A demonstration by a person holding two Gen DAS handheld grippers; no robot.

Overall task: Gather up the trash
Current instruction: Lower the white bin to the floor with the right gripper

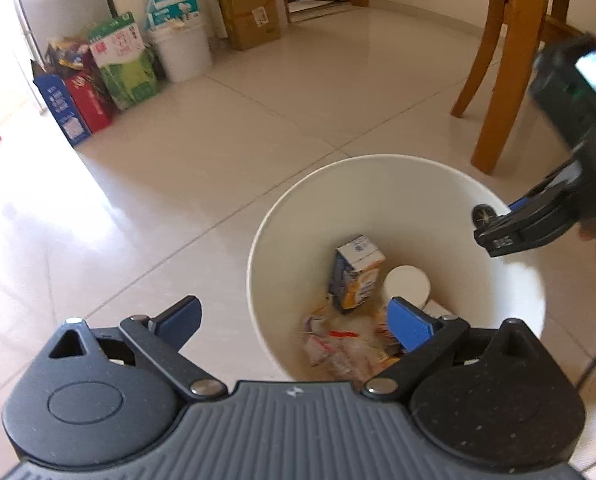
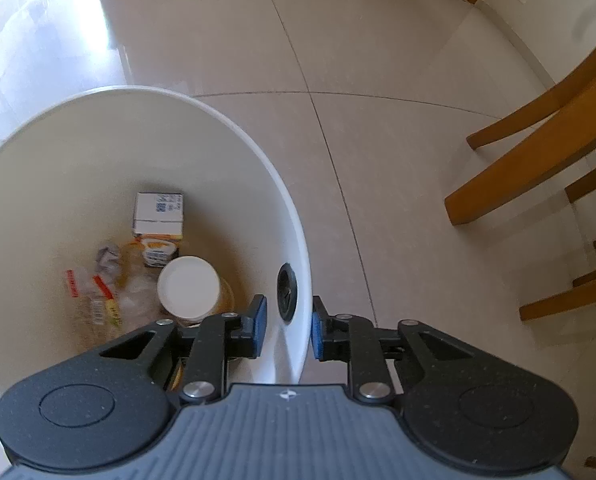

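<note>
R gripper clamps bin rim, L gripper wide & empty; wrappers blurred.

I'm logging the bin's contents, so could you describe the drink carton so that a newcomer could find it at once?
Start at the white bin on the tiled floor beside the wooden chair legs. At its bottom, the carton stands among crumpled wrappers, next to a round white lid. It is the only boxy item: blue and orange sides, white printed top.
</note>
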